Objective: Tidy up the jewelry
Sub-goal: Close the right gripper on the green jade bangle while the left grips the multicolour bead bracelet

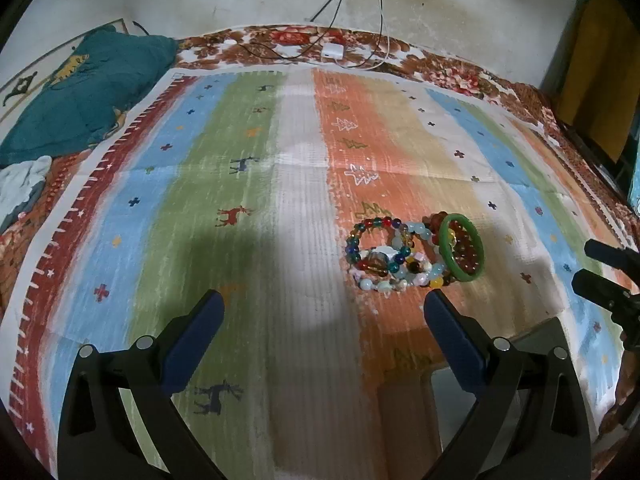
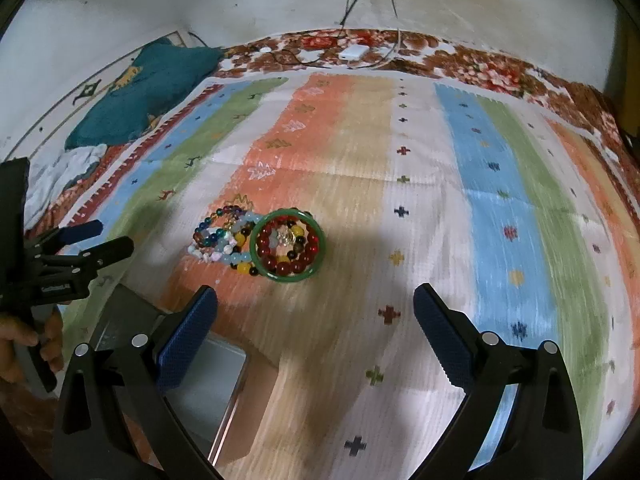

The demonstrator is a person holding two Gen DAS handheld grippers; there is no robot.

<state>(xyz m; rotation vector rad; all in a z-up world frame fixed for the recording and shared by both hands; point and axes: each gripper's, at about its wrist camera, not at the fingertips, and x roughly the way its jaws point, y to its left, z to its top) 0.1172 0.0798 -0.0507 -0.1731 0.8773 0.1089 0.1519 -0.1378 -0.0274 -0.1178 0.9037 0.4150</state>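
A pile of jewelry lies on the striped cloth: several beaded bracelets (image 1: 384, 254) and a green bangle (image 1: 462, 246) leaning on their right side. In the right wrist view the green bangle (image 2: 286, 245) rings dark red beads, with the other beaded bracelets (image 2: 224, 236) to its left. My left gripper (image 1: 324, 312) is open and empty, just short of the pile. My right gripper (image 2: 316, 308) is open and empty, just short of the bangle. The right gripper also shows at the right edge of the left wrist view (image 1: 600, 276), and the left gripper at the left edge of the right wrist view (image 2: 96, 240).
A clear open box (image 2: 208, 384) sits on the cloth under my right gripper's left finger; it also shows in the left wrist view (image 1: 532, 340). A teal cushion (image 1: 80, 92) lies far left. Cables and a white charger (image 1: 332, 51) lie at the far edge by the wall.
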